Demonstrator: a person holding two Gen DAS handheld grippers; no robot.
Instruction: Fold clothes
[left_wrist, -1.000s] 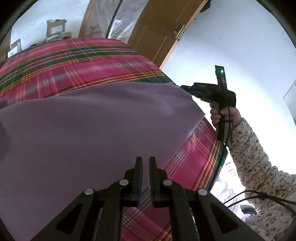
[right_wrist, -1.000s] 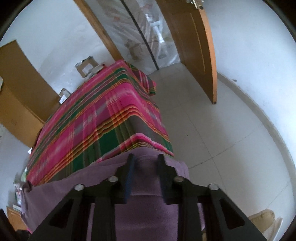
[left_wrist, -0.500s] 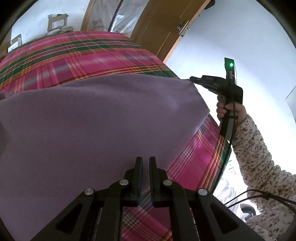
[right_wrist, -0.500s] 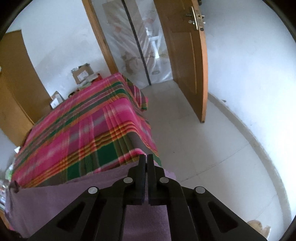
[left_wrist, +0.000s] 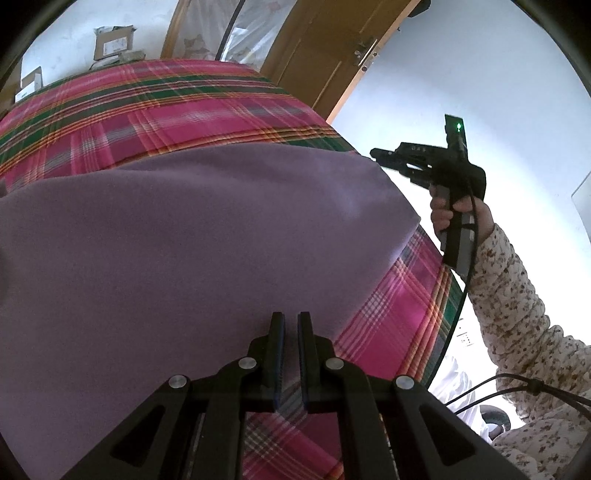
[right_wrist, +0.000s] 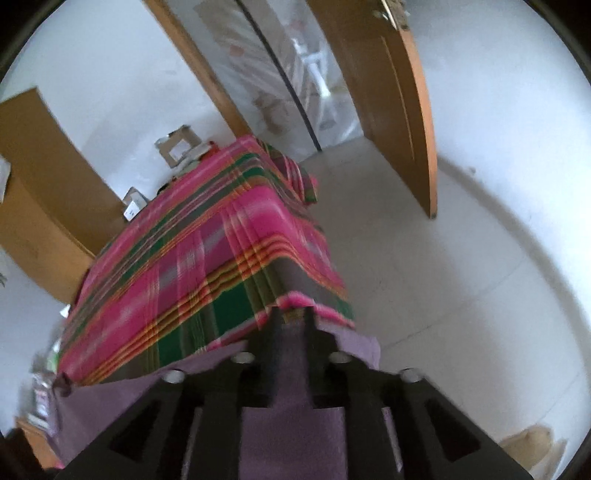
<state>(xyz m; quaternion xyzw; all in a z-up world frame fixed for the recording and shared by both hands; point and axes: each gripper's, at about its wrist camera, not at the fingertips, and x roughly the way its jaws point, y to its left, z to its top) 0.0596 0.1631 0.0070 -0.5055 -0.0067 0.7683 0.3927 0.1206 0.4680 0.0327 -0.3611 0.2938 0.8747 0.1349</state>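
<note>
1. Purple fleece-like cloth, the garment I am folding, lies spread over the plaid pink and green bedcover and fills the middle and left of the left wrist view.
2. My left gripper at the bottom centre has its jaws almost together, clenched. The cloth edge runs under the tips, but I cannot tell if any fabric is pinched between them.
3. My right gripper has just been opening its jaws. In its own view, which is blurred, they stand apart with purple cloth visible in the gap, so I judge it is released and not pressing the fabric.
4. In the left wrist view the right gripper is at the upper right, its tips near the far corner of the garment, held by a hand in a flowered sleeve.
5. I think both tools sit at the edges so that the garment stays flat and stretched for the next fold.
6. Containers: cardboard boxes stand against the wall at the upper left; their content is not visible to me.
7. A wooden door stands open in the upper right of the right wrist view.
</note>
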